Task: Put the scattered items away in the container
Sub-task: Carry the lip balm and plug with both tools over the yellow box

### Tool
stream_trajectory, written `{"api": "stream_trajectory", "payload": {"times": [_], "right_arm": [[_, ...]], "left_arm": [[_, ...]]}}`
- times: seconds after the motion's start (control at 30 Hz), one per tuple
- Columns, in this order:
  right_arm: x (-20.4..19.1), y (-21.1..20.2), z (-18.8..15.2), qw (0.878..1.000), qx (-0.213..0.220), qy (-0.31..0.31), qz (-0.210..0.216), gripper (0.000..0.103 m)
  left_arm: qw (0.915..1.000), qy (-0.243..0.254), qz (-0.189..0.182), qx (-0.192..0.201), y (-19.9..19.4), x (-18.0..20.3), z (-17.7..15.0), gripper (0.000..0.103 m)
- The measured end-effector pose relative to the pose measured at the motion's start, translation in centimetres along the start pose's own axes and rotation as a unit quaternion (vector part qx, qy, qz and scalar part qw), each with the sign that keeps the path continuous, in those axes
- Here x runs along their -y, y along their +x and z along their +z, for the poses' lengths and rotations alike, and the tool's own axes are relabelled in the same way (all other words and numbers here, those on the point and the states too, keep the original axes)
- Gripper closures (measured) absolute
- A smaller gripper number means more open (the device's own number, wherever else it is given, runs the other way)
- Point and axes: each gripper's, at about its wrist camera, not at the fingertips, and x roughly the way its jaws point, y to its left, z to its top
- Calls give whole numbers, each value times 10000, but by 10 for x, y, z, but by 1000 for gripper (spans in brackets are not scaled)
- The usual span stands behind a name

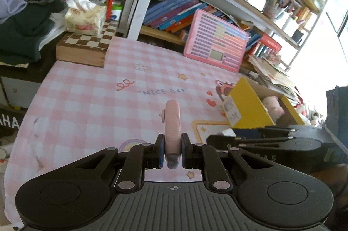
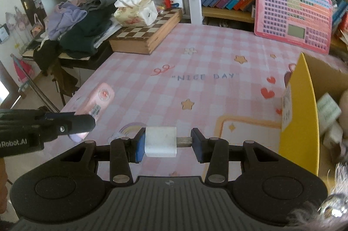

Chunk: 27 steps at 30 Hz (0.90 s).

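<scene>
Left wrist: left gripper (image 1: 171,151) clamped on one pink toy phone (image 1: 172,122), long axis pointing forward; yellow box (image 1: 250,107) lies ahead-right. Right wrist: right gripper (image 2: 167,142) grips one white charger plug (image 2: 161,141) sideways, box wall (image 2: 304,113) just to its right, so right hand is nearer.
</scene>
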Motion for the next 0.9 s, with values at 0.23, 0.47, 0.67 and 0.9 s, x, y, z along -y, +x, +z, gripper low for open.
{"api": "stream_trajectory", "payload": {"times": [0.23,0.47,0.67,0.9], "right_arm": [[-4,-29,-24,9994,147,287,-81,62],[-10,-53,-50,9984,282,462,-176,62],[-14,-68,-68,9973,340,576,-319,62],[-7,-84,-83,9947,383,777,-546,62]], "left_arm": [[9999,36,-131,-25,-21,9,-14,90],[9995,181,-259,-22,-37,20,-29,90],[9992,149,-368,-41,-44,23,-40,90],[9974,350,-622,-115,-42,39,-43,90]]}}
